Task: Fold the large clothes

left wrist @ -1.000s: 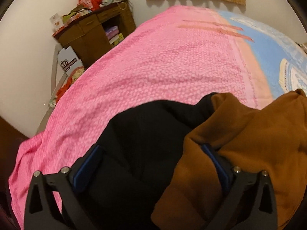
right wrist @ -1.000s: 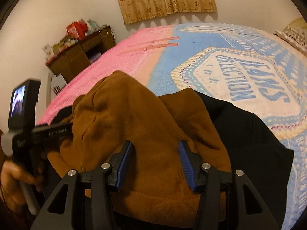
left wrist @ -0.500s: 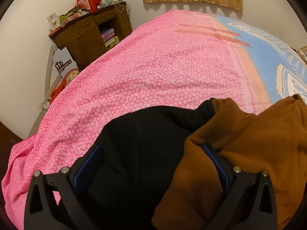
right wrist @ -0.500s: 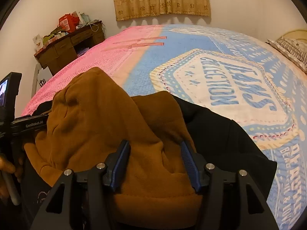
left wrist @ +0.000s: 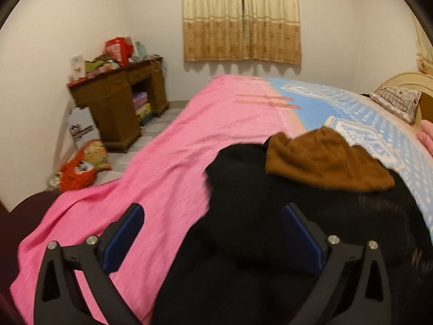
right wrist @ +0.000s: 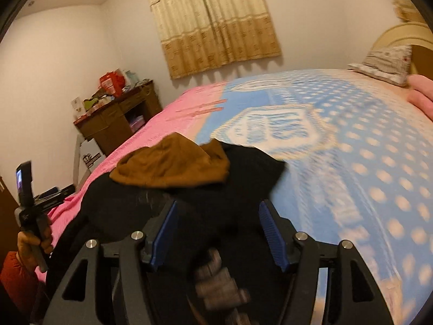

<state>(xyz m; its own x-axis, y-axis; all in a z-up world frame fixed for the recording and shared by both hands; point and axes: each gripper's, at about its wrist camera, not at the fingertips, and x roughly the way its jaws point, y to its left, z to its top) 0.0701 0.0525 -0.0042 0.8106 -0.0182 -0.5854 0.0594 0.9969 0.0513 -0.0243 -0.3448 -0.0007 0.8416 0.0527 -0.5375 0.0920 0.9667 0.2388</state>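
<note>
A large black garment (left wrist: 270, 230) with a brown lined hood (left wrist: 322, 159) lies on the bed near its front edge. In the right wrist view the black garment (right wrist: 238, 189) and the brown hood (right wrist: 173, 165) lie just ahead of the fingers. My left gripper (left wrist: 213, 235) is open, raised above the garment's left part, holding nothing. My right gripper (right wrist: 217, 233) is open above the garment's near part, empty. The left gripper's handle and hand (right wrist: 29, 216) show at the far left of the right wrist view.
The bed has a pink cover (left wrist: 176, 149) on the left and a blue patterned blanket (right wrist: 351, 149) on the right. A brown desk (left wrist: 116, 103) with clutter stands by the wall. Bags (left wrist: 78, 170) lie on the floor. A pillow (right wrist: 387, 62) is at the headboard.
Both grippers have pulled back and up from the garment. The brown hood, close between the fingers before, now lies farther ahead. The right gripper has opened wider.
</note>
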